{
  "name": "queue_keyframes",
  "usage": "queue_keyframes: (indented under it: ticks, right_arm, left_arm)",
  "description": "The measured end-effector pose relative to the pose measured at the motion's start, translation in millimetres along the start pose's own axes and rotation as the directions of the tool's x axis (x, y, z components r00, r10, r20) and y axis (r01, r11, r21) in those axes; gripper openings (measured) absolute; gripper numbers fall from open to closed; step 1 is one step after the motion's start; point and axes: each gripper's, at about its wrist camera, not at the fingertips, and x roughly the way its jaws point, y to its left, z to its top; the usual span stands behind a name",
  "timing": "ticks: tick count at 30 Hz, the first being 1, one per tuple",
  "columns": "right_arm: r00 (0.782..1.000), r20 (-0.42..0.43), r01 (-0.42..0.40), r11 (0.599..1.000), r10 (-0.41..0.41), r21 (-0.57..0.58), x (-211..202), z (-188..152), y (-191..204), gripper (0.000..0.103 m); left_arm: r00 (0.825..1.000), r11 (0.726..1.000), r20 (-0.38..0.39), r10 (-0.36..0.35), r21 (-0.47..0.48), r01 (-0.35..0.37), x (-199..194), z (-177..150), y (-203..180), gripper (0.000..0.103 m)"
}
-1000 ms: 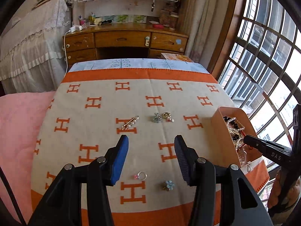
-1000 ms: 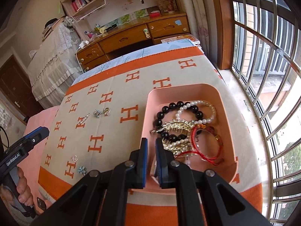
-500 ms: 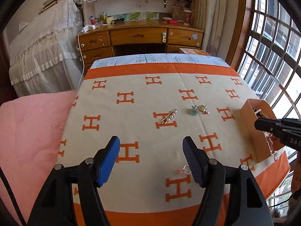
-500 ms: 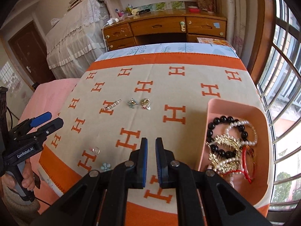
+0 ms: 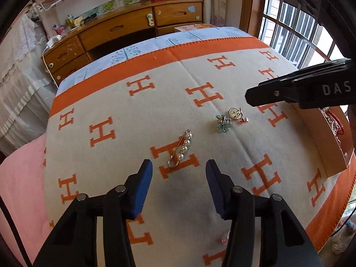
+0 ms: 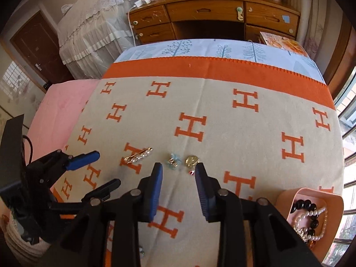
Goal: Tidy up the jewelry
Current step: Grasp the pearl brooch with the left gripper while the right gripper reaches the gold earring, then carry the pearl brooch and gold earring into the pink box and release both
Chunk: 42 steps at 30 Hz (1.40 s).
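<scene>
- Half a second ago our right gripper (image 6: pixel 178 171) had its pads almost together and empty; now the jaws stand wide apart, still empty, low in the centre of the right wrist view, framing the blue flower piece (image 6: pixel 171 163) and the gold round charm (image 6: pixel 191 161).
- Our left gripper (image 5: pixel 179 170) was open before and remains open, holding nothing. It has swung forward: the pearl pin (image 5: pixel 181 151), earlier far up the frame, now lies just above the gap between its pads, on an orange H of the blanket (image 5: pixel 124 111).
- In the left wrist view the flower piece and gold charm sit right of centre, close together, with a tiny red bit beside the charm.
- The peach tray (image 6: pixel 316 197), lower right of the right wrist view, already holds black beads, pearls and gold pieces.
- We judge that both grippers are lined up for pickups: left on the pin, right on the charm or flower.
- A small ring appears near the bottom of the left view, partly hidden, still to be collected.
</scene>
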Motion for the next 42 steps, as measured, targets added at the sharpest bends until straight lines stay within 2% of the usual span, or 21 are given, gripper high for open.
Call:
queue_keyframes:
  ticks: [3,6,9,11,13,23,28,32,36,42]
  right_arm:
    - [0.999,-0.045,0.005,1.000,-0.003,0.029,22,4,-9,0.030]
    - [0.997,-0.063,0.042,0.999,-0.041,0.012,36,6,-9,0.030]
    - [0.996,-0.080,0.048,0.999,-0.047,0.004,44,5,-9,0.030]
    - [0.995,-0.086,0.055,0.998,-0.055,-0.003,44,3,-10,0.028]
    - [0.994,-0.087,0.065,0.998,-0.065,-0.002,41,0,-14,0.028]
    - [0.991,-0.084,0.114,0.991,-0.108,0.068,23,-9,-48,0.028]
    - [0.997,-0.065,0.046,0.999,-0.044,0.017,20,-3,-32,0.028]
    - [0.995,-0.100,0.007,1.000,-0.009,-0.025,33,2,-18,0.028]
    - [0.991,-0.133,0.001,0.999,-0.008,-0.053,44,3,-10,0.028]
    - [0.991,-0.128,0.028,0.993,-0.043,-0.112,49,6,2,0.028]
  left_arm:
    - [1.000,0.999,-0.015,-0.009,0.034,0.010,15,10,-10,0.046]
    - [0.999,0.999,-0.036,-0.010,0.048,0.012,27,17,-14,0.039]
    - [0.997,1.000,-0.073,-0.007,0.024,0.009,38,20,-10,0.025]
    - [0.996,0.999,-0.077,-0.033,-0.009,0.032,41,22,-3,0.012]
    - [0.996,0.999,-0.084,-0.032,-0.034,0.029,42,22,3,0.007]
    - [0.995,0.995,-0.094,-0.041,-0.093,0.033,37,17,17,0.005]
    - [0.996,0.995,-0.078,-0.044,-0.095,0.036,29,17,17,0.005]
    - [0.996,0.994,-0.066,-0.053,-0.099,0.046,19,15,18,0.005]
    - [0.996,0.993,-0.064,-0.059,-0.110,0.051,14,14,21,0.005]
    - [0.995,0.991,-0.072,-0.066,-0.123,0.056,13,12,22,0.005]
